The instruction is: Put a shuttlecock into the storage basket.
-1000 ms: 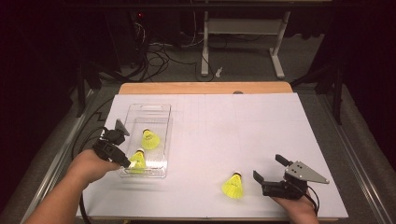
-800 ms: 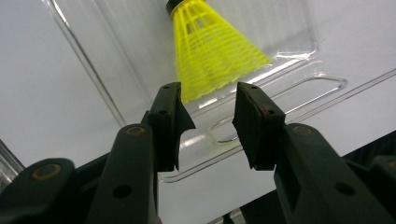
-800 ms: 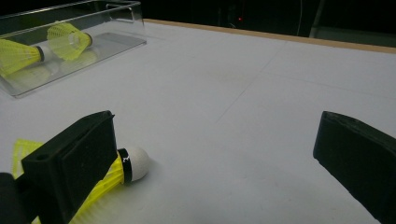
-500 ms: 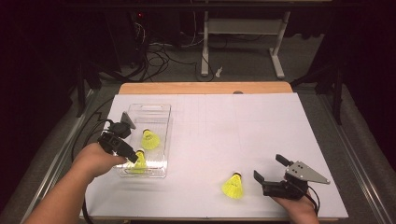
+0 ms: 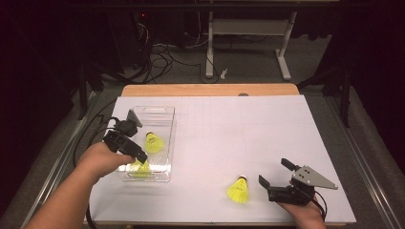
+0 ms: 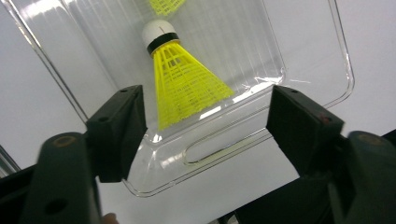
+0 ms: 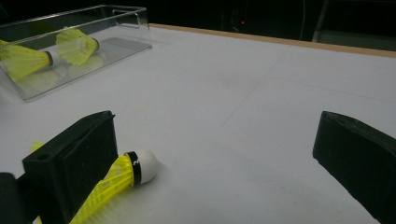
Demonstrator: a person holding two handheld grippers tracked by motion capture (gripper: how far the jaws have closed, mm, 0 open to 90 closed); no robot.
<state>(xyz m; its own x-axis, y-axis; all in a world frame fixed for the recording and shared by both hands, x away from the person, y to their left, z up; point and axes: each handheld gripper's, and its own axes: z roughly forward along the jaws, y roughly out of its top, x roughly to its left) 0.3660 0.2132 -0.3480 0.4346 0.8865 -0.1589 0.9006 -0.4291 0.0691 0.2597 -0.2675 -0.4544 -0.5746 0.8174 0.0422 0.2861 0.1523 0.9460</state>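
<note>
A clear plastic box [image 5: 165, 119] stands at the table's left with two yellow shuttlecocks in it, one mid-box [image 5: 154, 142] and one at the near end [image 5: 138, 168]. My left gripper [image 5: 134, 148] hovers over that near end. Its jaws have just been opening and grip nothing. In the left gripper view the near shuttlecock [image 6: 184, 79] lies on the box floor [image 6: 243, 42] below my open gripper [image 6: 205, 130]. A third shuttlecock [image 5: 239, 189] lies on the table. Just to its right my right gripper [image 5: 273, 171] rests open, and in the right gripper view that shuttlecock [image 7: 116, 179] sits by the left jaw.
White paper [image 5: 239, 133] covers the table, with a wooden strip [image 5: 210, 89] along the far edge. The box [image 7: 70, 42] is far off to the left in the right gripper view. Cables and a desk frame [image 5: 248, 43] lie on the floor beyond.
The left gripper has opened and lifted a little off the box's near end, leaving the shuttlecock lying inside. The right gripper has stayed still.
</note>
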